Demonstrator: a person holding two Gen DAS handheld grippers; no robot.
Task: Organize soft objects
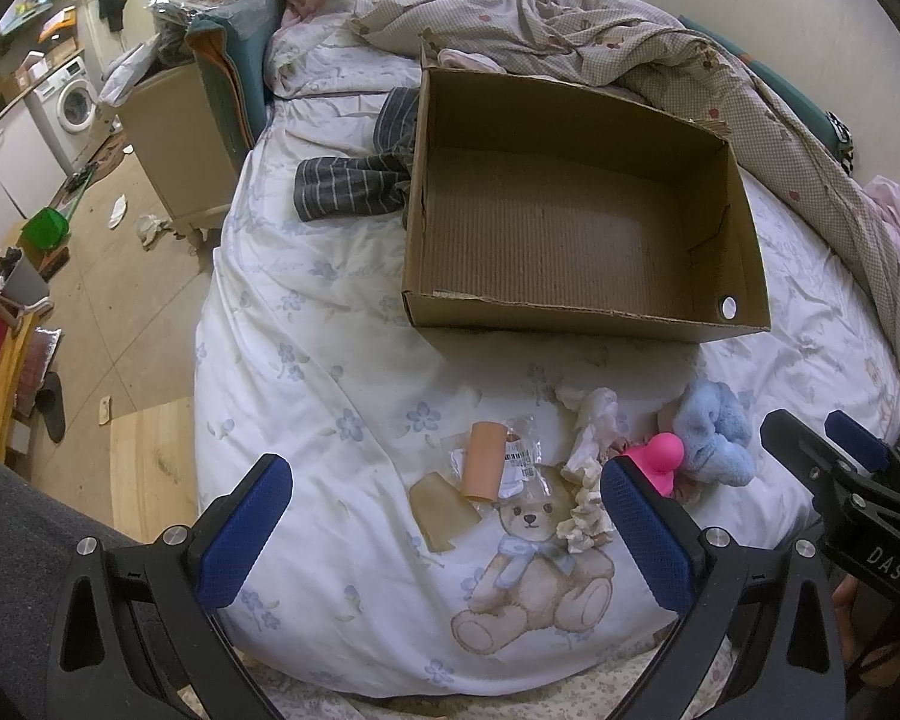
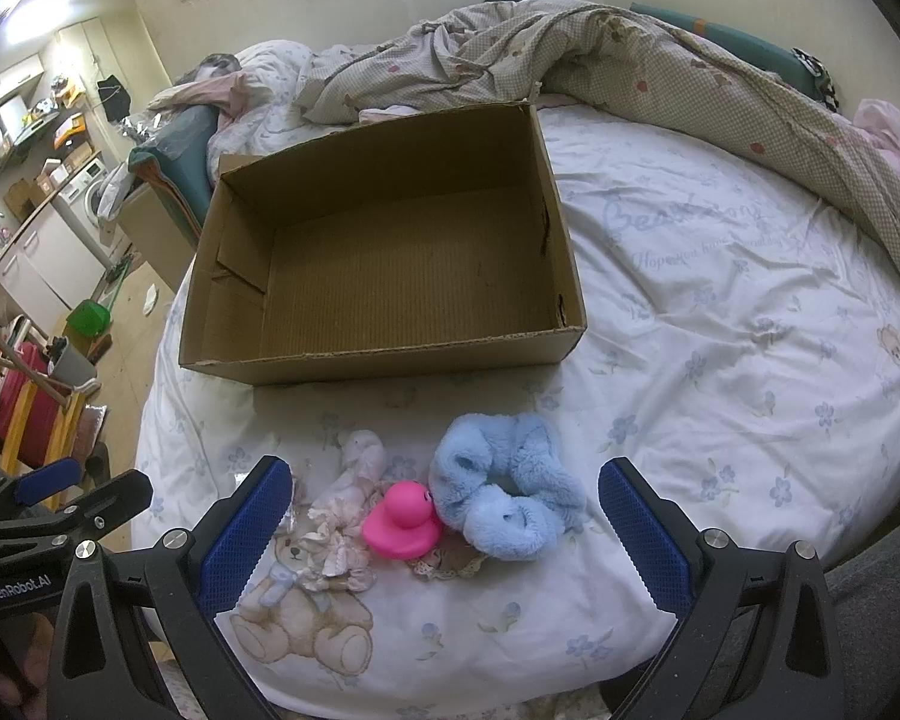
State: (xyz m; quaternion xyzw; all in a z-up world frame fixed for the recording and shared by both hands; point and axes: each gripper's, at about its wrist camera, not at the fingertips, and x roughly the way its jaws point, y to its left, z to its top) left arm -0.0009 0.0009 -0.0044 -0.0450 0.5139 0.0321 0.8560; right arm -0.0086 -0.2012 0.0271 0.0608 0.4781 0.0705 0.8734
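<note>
An empty cardboard box lies on the white bear-print bed cover. In front of it sit a fluffy blue scrunchie, a pink rubber duck, a cream lace scrunchie and a peach tube in a clear wrapper. My left gripper is open, hovering over the tube and lace scrunchie. My right gripper is open above the duck and blue scrunchie. Each gripper shows at the edge of the other's view.
A striped grey garment lies left of the box. A rumpled checked quilt covers the far side of the bed. Left of the bed are a nightstand, bare floor, a washing machine and a green bin.
</note>
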